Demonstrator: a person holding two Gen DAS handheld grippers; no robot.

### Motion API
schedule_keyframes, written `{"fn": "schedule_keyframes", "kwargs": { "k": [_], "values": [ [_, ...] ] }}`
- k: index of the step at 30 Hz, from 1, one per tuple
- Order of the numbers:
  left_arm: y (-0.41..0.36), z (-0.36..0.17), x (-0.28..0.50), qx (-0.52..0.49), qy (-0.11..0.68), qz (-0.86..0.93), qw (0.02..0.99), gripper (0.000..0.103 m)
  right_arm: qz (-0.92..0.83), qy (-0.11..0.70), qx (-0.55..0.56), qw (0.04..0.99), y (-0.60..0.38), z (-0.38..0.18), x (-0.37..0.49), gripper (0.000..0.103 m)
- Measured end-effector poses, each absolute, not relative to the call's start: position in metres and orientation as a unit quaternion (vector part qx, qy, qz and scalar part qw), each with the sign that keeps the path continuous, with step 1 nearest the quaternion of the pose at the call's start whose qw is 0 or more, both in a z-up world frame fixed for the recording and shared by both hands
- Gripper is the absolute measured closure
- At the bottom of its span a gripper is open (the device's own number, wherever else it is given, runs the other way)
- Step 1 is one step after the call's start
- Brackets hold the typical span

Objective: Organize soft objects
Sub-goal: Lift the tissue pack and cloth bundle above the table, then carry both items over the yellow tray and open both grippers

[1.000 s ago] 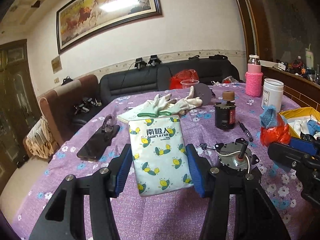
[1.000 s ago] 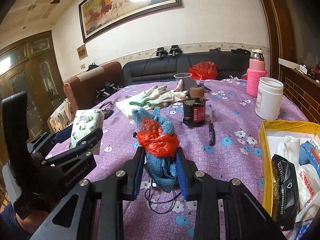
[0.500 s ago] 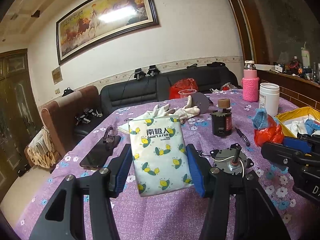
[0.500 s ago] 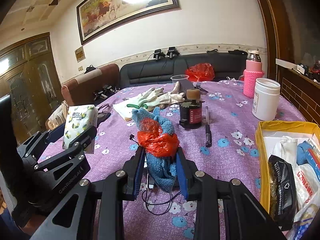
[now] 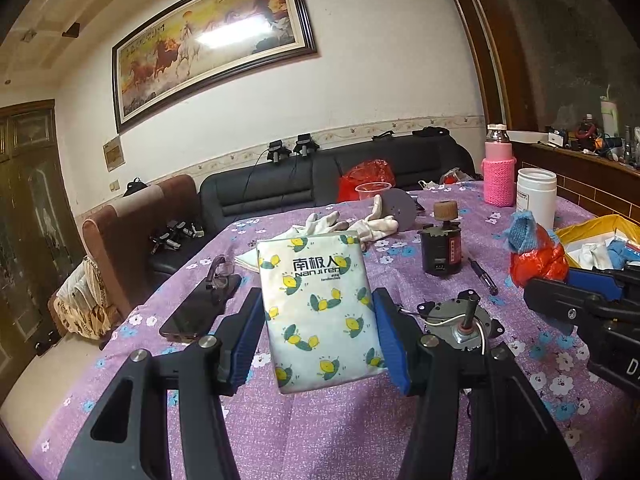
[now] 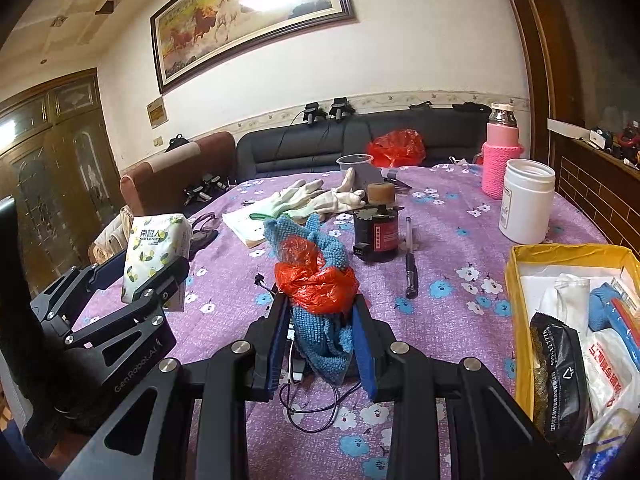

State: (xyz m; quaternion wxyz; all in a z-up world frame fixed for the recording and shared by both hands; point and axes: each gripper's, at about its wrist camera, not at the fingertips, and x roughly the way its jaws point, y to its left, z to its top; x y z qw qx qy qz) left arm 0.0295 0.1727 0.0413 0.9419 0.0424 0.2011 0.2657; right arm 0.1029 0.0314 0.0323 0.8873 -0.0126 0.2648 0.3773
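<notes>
Over floral table, left claw pinching tissue pack (upright), right claw — cloth-and-bag bundle, motor beside

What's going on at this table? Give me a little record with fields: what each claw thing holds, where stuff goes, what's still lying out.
Left gripper: shut on the tissue pack, lifted off the table
Right gripper: shut on the blue knitted cloth with a red plastic bag bunched on it
Likely destination: yellow box at the right, already holding packets and cloths
Soft things still out: white gloves
Hard things nearby: black motor, pen, white jar
Surface: purple floral tablecloth
</notes>
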Motion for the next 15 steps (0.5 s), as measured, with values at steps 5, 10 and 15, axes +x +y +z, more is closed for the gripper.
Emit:
{"fn": "schedule_keyframes", "kwargs": {
  "k": [5,10,15],
  "values": [
    [0.171,0.043,0.030,0.046,0.195,0.264,0.943,0.050,0.374,0.263,-0.009,0.889,0.030,0.033,0.103,0.070],
    [0.167,0.044,0.027,0.048,0.186,0.251,0.949,0.050,0.366,0.260,-0.003,0.894,0.025,0.036,0.108,0.070],
    [0.158,0.049,0.023,0.054,0.167,0.227,0.958,0.049,0.345,0.259,0.013,0.902,0.012,0.039,0.119,0.070]
  ]
}}
